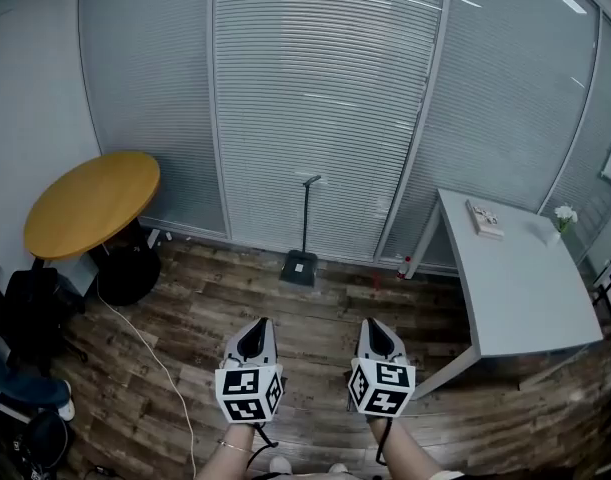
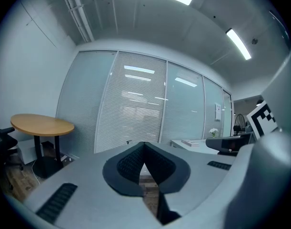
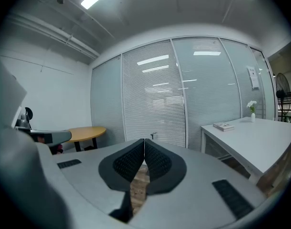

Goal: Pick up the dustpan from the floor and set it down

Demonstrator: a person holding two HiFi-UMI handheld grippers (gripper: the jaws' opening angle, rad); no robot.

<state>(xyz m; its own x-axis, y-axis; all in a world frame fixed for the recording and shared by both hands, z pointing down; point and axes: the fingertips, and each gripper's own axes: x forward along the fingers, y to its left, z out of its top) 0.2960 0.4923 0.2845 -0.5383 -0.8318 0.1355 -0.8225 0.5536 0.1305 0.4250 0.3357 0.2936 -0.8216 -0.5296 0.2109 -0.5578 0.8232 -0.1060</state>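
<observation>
1. The dustpan (image 1: 299, 267) stands on the wooden floor (image 1: 225, 298) at centre frame, at the foot of the glass wall (image 1: 325, 88), with its long handle (image 1: 307, 213) rising upright.
2. Well below it, at the lower edge, sit the left gripper (image 1: 262, 323) and the right gripper (image 1: 369, 323). Each has its jaws pressed together on nothing.
3. The pan lies up-frame between them, a little towards the left gripper's side, so that one looks nearer. The upright handle probably suits a level, sideways grip.

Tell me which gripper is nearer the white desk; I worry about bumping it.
Right. The right gripper hangs just left of the white desk, near its front leg; the left gripper is farther left still.
</observation>
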